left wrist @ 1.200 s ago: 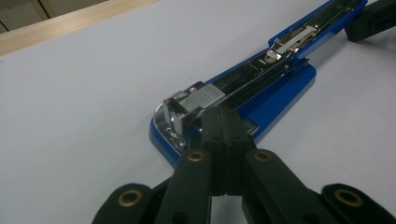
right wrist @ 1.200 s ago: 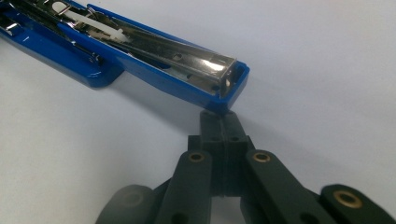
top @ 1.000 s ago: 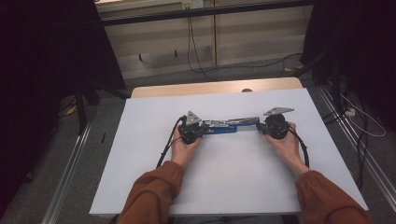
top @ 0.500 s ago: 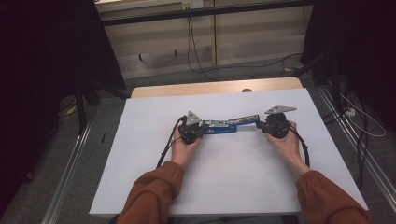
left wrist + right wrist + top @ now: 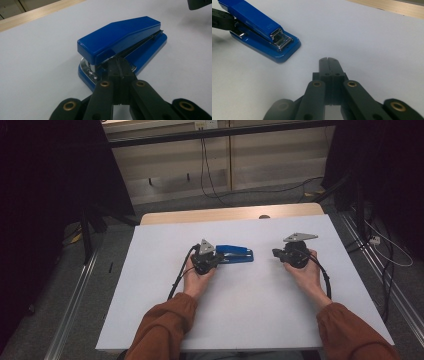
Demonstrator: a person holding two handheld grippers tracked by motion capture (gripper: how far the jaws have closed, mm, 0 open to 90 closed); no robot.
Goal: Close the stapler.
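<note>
A blue stapler (image 5: 236,253) lies flat on the white sheet (image 5: 250,315), its metal mouth end toward the right. My left gripper (image 5: 219,257) is shut, nothing between its jaws. In the left gripper view its tips (image 5: 119,63) rest against the stapler (image 5: 120,35) at the slot between cover and base, near the hinge end. My right gripper (image 5: 275,253) is also shut and holds nothing. It points left at the stapler from a short gap away. The right gripper view shows its closed tips (image 5: 328,60) over bare sheet, with the stapler (image 5: 254,18) at the upper left.
The white sheet covers a wooden table whose far edge (image 5: 230,214) shows as a tan strip. Cables (image 5: 176,282) trail from both grippers back along the forearms. Dark floor, metal rails (image 5: 75,295) and loose wires surround the table.
Earlier a dark span joined the stapler's right end to my right gripper; now bare sheet lies between them. The left gripper and the stapler lie as before.
</note>
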